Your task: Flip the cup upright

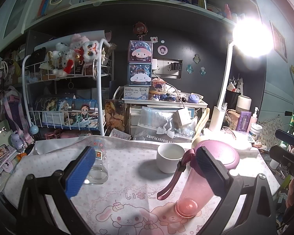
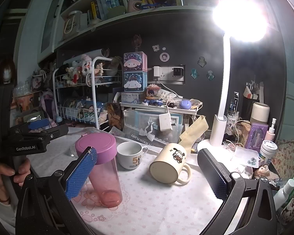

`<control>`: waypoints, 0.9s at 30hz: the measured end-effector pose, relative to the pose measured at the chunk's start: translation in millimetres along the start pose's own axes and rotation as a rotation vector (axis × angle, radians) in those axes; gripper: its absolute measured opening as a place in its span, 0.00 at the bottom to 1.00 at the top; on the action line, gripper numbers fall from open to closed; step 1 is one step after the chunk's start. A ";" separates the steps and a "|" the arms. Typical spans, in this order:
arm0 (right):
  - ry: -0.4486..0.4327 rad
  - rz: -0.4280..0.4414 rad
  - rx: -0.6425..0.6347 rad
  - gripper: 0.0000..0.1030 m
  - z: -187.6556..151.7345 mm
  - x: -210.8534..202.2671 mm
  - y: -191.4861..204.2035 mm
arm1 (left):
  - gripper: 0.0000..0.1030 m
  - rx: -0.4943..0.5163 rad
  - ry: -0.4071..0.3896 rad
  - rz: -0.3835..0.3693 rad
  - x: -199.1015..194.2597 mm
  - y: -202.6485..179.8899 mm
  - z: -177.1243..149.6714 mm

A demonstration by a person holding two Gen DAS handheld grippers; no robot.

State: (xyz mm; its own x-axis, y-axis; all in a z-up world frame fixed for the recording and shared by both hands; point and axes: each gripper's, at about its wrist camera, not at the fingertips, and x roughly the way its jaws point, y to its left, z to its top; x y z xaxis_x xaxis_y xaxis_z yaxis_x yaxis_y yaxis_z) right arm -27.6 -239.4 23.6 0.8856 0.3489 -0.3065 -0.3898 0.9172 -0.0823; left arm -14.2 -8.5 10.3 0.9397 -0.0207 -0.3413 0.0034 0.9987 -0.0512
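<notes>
A cream mug (image 2: 169, 164) with a cartoon dog lies tipped over on the cloth, its base toward me and its handle at the lower right. My right gripper (image 2: 147, 173) is open, its fingers on either side of the mug and a little short of it. My left gripper (image 1: 145, 168) is open and empty over the cloth; it also shows at the left edge of the right wrist view (image 2: 37, 126). A white cup (image 1: 169, 157) (image 2: 130, 154) stands upright. The cream mug is out of the left wrist view.
A pink bottle with a purple lid (image 2: 102, 166) (image 1: 198, 180) stands left of the white cup. A clear glass (image 1: 98, 162) stands at the cloth's left. A white lamp (image 2: 219, 131), jars and bottles crowd the right. A wire rack (image 1: 68, 98) and boxes fill the back.
</notes>
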 end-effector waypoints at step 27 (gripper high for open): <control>0.010 -0.001 0.009 0.99 -0.9 -1.1 1.0 | 0.98 -0.004 0.021 -0.005 2.3 -0.3 -0.5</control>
State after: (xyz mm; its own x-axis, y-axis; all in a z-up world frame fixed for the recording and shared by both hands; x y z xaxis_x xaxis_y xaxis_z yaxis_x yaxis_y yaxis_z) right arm -29.2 -239.1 23.1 0.8836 0.3460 -0.3154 -0.3864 0.9193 -0.0741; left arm -12.2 -9.0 9.1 0.9321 -0.0266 -0.3611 0.0063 0.9983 -0.0571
